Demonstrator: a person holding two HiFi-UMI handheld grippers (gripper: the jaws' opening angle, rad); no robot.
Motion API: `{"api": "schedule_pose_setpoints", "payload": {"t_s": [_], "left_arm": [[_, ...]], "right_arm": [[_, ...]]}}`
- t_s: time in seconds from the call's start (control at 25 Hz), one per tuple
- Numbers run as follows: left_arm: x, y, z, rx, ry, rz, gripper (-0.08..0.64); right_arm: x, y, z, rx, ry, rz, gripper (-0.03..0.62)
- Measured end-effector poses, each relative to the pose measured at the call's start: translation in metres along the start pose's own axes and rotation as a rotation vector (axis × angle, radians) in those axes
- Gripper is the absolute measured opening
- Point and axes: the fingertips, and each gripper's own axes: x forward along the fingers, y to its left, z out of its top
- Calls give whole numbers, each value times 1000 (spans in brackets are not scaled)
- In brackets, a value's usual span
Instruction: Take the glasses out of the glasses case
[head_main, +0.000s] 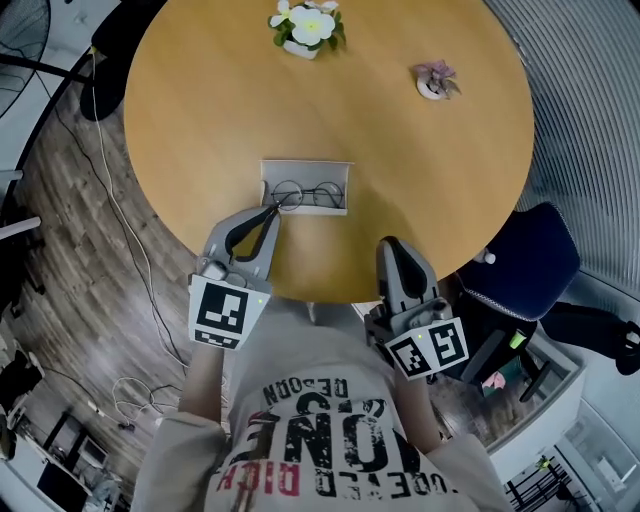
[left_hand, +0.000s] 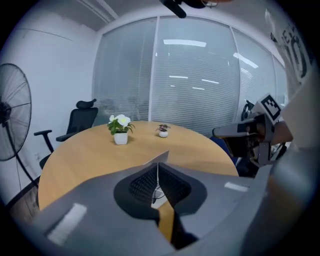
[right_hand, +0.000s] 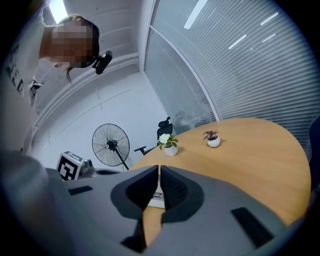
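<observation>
The open white glasses case (head_main: 305, 170) lies on the round wooden table (head_main: 400, 150) near its front edge. Thin dark-rimmed glasses (head_main: 308, 194) rest in it. My left gripper (head_main: 274, 208) is shut, with its tips at the case's left front corner, right by the left lens. Whether they pinch the frame I cannot tell. In the left gripper view the left gripper (left_hand: 158, 165) has its jaws together, with a bit of the case (left_hand: 159, 197) showing under them. My right gripper (head_main: 391, 244) is shut with nothing in it, at the table edge to the right of the case. In the right gripper view the right gripper (right_hand: 159, 167) is also shut.
A white pot of flowers (head_main: 308, 28) stands at the far side of the table and a small potted plant (head_main: 434, 80) at the far right. A dark blue chair (head_main: 520, 262) is close on the right. A standing fan (right_hand: 111, 145) and cables (head_main: 120, 220) are at the left.
</observation>
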Motion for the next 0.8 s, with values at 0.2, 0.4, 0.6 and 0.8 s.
{"api": "schedule_pose_setpoints", "payload": {"t_s": [0.2,0.4,0.6,0.8], "left_arm": [[44,-18,-23,198,278,-204,77],[76,-29,-43,348,461,-357,77],[95,-30,-65,496,623,-432,77],[104,-32,-76,581,704,-507,75]], "right_arm": [[-6,-11,-2,33,-4,-43,25],[-11,-25,-3,57,-13,-89,25],[-15,-36,-3,77,-25,-141,25],[-17,-42,-4,90,-28,-177,25]]}}
